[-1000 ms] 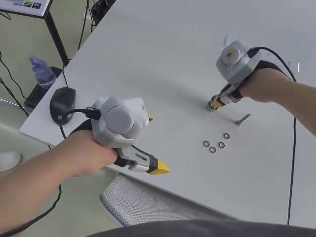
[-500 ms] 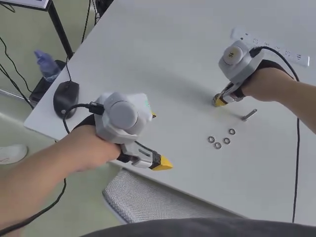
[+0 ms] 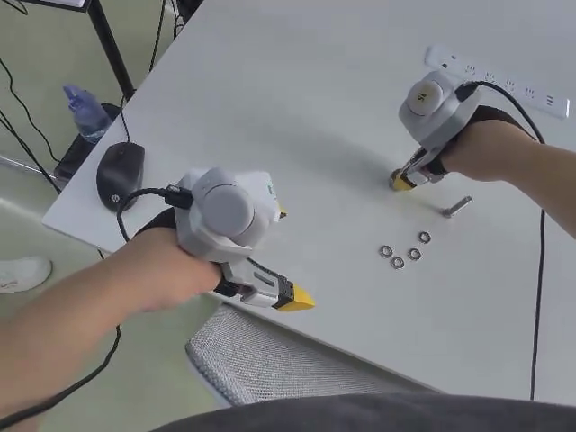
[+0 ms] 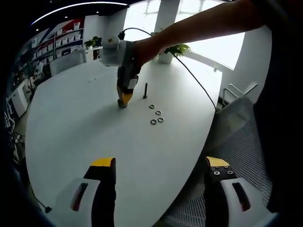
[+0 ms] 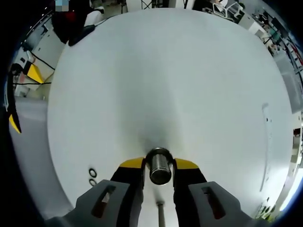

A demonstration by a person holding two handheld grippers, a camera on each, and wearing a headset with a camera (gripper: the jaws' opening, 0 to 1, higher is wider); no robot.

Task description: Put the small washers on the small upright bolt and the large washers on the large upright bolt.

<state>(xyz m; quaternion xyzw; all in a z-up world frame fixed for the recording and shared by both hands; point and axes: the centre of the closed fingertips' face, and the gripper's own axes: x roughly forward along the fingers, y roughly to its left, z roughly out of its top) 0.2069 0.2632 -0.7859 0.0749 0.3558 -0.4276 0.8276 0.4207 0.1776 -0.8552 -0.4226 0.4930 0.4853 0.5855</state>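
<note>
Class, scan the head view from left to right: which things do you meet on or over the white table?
computer mouse → left tool → four washers → loose bolt

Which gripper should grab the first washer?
Probably left. The left gripper is open and free. The right gripper, though nearer the washers, is shut on the large bolt.
</note>
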